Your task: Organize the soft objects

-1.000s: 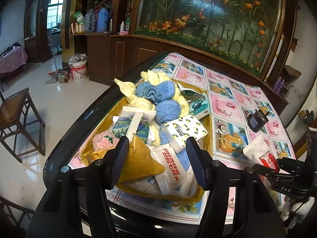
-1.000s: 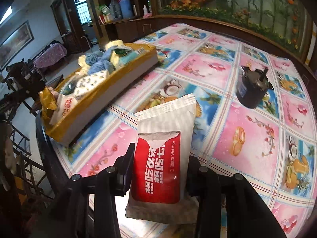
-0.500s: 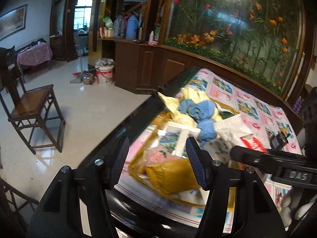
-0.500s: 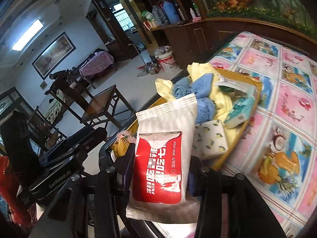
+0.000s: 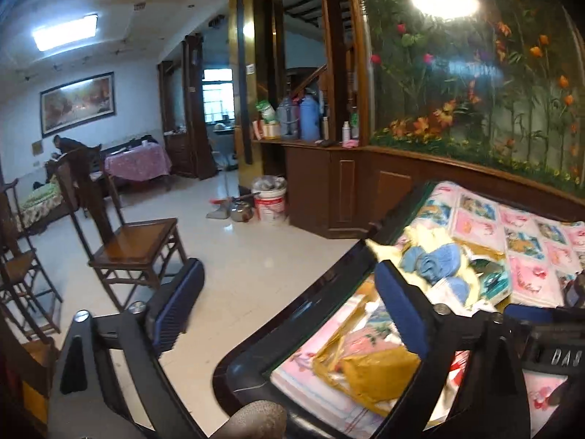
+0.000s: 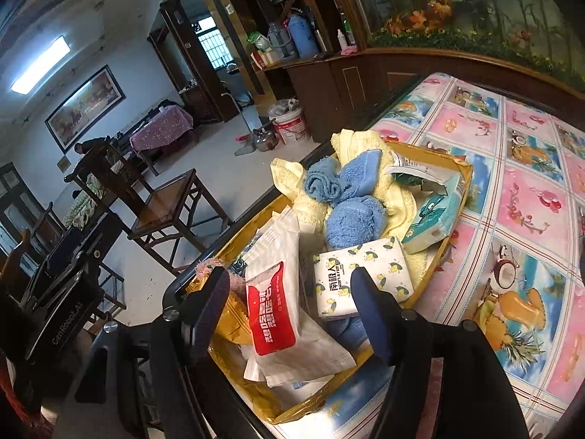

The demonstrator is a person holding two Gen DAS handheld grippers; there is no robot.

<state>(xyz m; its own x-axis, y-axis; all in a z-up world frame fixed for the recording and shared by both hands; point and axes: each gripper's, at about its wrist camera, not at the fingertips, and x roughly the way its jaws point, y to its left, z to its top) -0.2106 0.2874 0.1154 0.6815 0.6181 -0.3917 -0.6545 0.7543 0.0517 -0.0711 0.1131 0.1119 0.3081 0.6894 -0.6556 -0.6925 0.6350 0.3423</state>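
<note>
A red-and-white wet wipe pack [image 6: 270,311] lies in the gold tray [image 6: 459,179], on top of other packs. My right gripper [image 6: 289,307] hangs just over it. Its jaws are opening, and the pack sits between them with neither pad pressing on it. Blue towels [image 6: 351,201], a yellow towel [image 6: 362,142], a lemon-print tissue pack [image 6: 362,274] and a teal tissue pack [image 6: 435,216] fill the rest of the tray. My left gripper [image 5: 289,307] is opening wide with nothing between its fingers, out over the table's corner. The tray's crumpled gold flap [image 5: 376,369] lies below its right finger [image 5: 398,311].
The tray sits at the corner of a table with a black rim [image 5: 329,281] and a pink-and-blue picture cloth [image 6: 519,197]. On the floor beyond stand a wooden chair [image 5: 135,245], a white bucket [image 5: 270,201] and a kettle [image 5: 239,212]. A person [image 5: 65,142] is far back.
My right gripper carried the wet wipe pack from the cloth to over the tray and let it go; the pack now lies there. My left gripper let go of the gold flap, swung left and spread wide.
</note>
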